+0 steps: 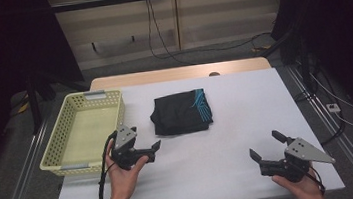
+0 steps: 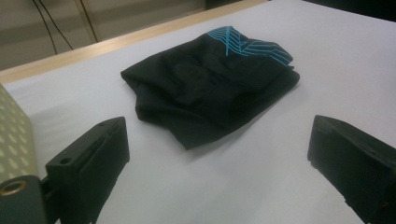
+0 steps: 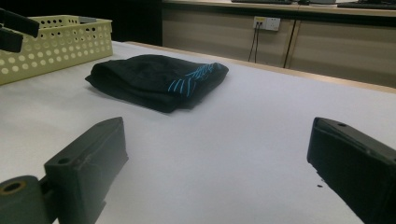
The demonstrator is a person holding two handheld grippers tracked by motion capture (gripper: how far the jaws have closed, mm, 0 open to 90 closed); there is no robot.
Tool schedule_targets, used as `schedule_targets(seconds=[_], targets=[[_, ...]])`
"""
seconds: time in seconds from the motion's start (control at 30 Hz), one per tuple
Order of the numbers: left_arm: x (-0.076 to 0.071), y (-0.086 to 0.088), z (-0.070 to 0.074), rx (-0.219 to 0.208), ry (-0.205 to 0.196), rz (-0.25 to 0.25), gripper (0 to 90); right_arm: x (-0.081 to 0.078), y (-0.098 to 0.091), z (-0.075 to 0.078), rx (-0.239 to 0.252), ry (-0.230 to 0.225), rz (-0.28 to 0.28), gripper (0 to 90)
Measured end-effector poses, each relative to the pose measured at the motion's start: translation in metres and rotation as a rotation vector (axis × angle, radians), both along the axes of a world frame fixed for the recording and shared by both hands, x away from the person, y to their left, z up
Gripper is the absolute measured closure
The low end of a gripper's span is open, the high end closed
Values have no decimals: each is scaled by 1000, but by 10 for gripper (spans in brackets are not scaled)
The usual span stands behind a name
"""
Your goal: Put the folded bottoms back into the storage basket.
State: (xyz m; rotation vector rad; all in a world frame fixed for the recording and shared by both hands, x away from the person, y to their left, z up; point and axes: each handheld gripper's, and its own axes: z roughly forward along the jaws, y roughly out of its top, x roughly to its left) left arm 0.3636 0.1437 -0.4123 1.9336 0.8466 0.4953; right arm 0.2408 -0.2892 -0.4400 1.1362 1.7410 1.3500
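A folded black garment, likely soft, light and floppy, is lying mid-table right of a yellow basket; both tools, left and right, are gaping wide, empty, suggesting pinching its thick near fold.

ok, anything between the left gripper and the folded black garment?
Nothing visible. The left gripper, jaws open, faces the black garment across bare white table. The yellow basket sits off to the side, out of that line.
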Motion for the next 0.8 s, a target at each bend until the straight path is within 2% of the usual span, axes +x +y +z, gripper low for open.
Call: schedule_targets(seconds=[0.1, 0.27, 0.4, 0.6, 0.73, 0.8], targets=[[7, -2, -1, 32, -3, 2, 73, 2, 0, -1, -1, 1, 0, 45], [17, -6, 1, 21, 20, 4, 77, 3, -1, -1, 3, 3, -4, 44], [22, -10, 7, 19, 6, 9, 75, 3, 0, -1, 4, 2, 2, 40], [34, -13, 9, 13, 28, -2, 68, 3, 0, -1, -3, 4, 8, 37], [43, -16, 9, 28, 41, -8, 69, 3, 0, -1, -1, 7, 6, 36], [48, -17, 9, 17, 61, -5, 66, 3, 1, -1, -2, 8, 7, 37]])
